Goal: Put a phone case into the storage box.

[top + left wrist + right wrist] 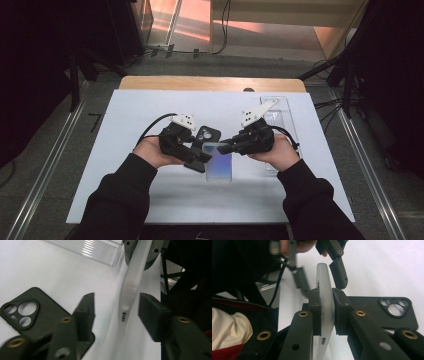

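Over the white table point(150, 200), right gripper point(327, 312) clamps the frosted case point(324, 285).

A white-topped table point(150, 195) is carrying a black phone case point(206, 135) lying flat near its middle, with a clear plastic tray point(281, 116) sitting to the case's right.
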Demonstrator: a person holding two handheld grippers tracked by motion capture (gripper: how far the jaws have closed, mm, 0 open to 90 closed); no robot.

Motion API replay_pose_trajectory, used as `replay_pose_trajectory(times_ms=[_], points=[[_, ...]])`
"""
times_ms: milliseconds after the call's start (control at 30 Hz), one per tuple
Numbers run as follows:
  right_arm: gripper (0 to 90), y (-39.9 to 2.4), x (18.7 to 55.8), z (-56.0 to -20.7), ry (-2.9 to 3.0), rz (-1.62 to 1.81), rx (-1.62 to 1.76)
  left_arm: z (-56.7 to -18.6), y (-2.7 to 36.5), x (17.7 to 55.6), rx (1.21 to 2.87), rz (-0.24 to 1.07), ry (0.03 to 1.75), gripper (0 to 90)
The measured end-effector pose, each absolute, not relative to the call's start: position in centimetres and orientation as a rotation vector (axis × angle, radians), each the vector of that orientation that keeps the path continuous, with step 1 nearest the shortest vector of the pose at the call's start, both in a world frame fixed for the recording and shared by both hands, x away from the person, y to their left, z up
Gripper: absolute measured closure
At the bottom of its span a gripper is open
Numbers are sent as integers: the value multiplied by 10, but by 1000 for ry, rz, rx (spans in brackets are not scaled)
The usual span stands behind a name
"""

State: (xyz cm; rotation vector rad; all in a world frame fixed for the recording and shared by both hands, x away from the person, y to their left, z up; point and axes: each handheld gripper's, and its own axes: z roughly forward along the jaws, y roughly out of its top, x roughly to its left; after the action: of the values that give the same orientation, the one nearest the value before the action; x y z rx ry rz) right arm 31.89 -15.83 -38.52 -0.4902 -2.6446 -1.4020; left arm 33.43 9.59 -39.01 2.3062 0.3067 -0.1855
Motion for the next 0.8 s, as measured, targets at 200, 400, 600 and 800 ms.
replay_pose_trajectory(times_ms=[200,400,600,800], points=[[769,-155,317,-385,-2630,-1396,-442,-390,97,329,2292,-191,240,722],[766,-154,317,-385,-2639,-1392,-424,-391,97,331,2284,-257,273,806],[589,-156,320,-384,-2592,-1429,-540,-388,100,333,2288,-270,316,808],[380,-164,323,-378,-2523,-1504,-760,-382,105,334,2275,-235,378,807]])
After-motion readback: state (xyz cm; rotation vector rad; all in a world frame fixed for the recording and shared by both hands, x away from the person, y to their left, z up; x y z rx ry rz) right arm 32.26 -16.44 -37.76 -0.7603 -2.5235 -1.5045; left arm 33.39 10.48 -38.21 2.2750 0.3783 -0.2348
